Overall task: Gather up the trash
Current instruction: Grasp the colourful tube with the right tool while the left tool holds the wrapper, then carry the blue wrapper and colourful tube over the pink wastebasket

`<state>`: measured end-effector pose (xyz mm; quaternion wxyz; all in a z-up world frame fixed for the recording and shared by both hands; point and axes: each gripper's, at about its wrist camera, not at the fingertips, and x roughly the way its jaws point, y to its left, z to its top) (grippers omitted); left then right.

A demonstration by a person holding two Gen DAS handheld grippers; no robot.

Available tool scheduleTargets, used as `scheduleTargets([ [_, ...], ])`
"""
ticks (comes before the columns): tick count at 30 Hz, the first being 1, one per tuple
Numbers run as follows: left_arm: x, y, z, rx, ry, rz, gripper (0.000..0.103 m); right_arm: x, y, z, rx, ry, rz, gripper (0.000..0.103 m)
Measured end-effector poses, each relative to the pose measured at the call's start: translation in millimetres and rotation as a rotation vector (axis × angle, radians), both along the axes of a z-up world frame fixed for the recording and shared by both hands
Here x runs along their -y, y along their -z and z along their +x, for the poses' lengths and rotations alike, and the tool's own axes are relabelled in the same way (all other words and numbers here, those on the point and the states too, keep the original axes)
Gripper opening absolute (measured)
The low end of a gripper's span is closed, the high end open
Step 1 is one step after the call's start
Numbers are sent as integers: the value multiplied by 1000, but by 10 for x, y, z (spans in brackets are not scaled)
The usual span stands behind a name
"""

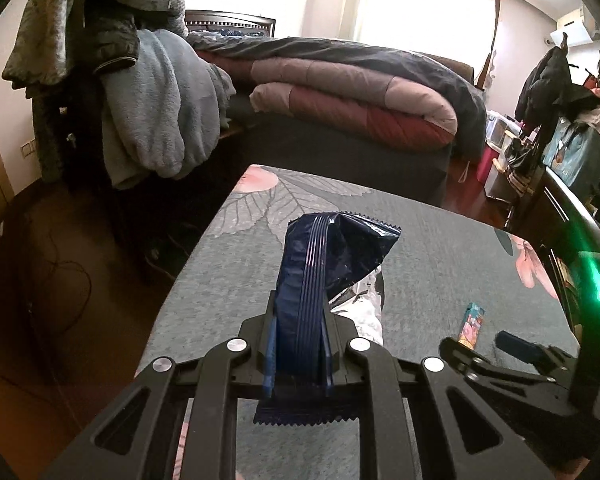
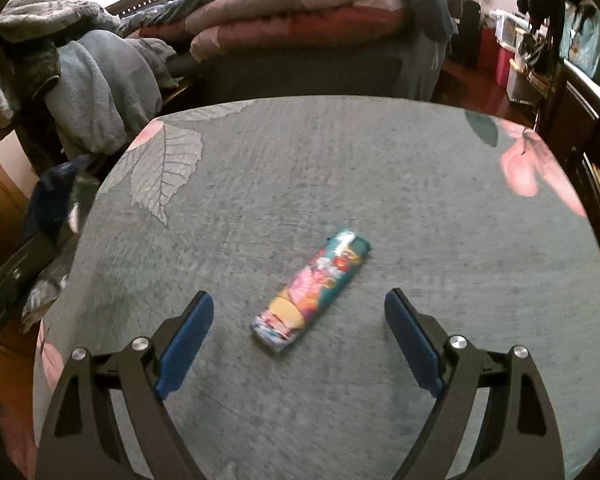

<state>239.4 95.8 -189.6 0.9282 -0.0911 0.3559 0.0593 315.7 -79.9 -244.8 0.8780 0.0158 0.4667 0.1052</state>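
Bedroom clutter fills the background: a folded quilt [image 1: 352, 100] lies on the bed, and grey blankets [image 1: 156, 108] hang over furniture at the left. Your work surface is a table under a grey floral cloth [image 2: 340, 168]; its near edge is cut off by the gripper frames in both views.

Your left gripper [image 1: 300, 320] is clamped on a dark blue wrapper [image 1: 324, 256]. The wrapper stands upright between the pads, its serrated lower end hanging behind the fingers and its upper end flaring to the right. Its silver inner side [image 1: 364, 304] shows only partly behind the blue foil. Whether the wrapper still touches the cloth cannot be told, since the fingers hide its underside.

Your right gripper [image 2: 298, 312] is spread wide with nothing between the pads. A colourful small packet [image 2: 312, 292] lies flat on the cloth, diagonal, just ahead of and between the blue pads [image 2: 186, 344], apart from both. Motion blur makes its print unreadable. In the left view you see the same packet [image 1: 473, 325] partly hidden behind the right gripper's finger.
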Motion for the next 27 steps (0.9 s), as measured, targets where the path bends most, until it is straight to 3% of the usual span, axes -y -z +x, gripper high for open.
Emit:
scheduleTargets([
  [5, -57, -14, -36, 10, -7, -5, 18, -76, 18, 33, 12, 12, -30, 76],
  [10, -93, -21, -63, 15, -9, -20, 17, -105, 21, 22, 44, 6, -92, 43],
  [14, -86, -60, -86, 19, -12, -18, 17, -42, 17, -21, 44, -11, -75, 24],
  [27, 249, -238, -188, 20, 18, 3, 17, 629, -207, -375, 44, 22, 75, 24],
])
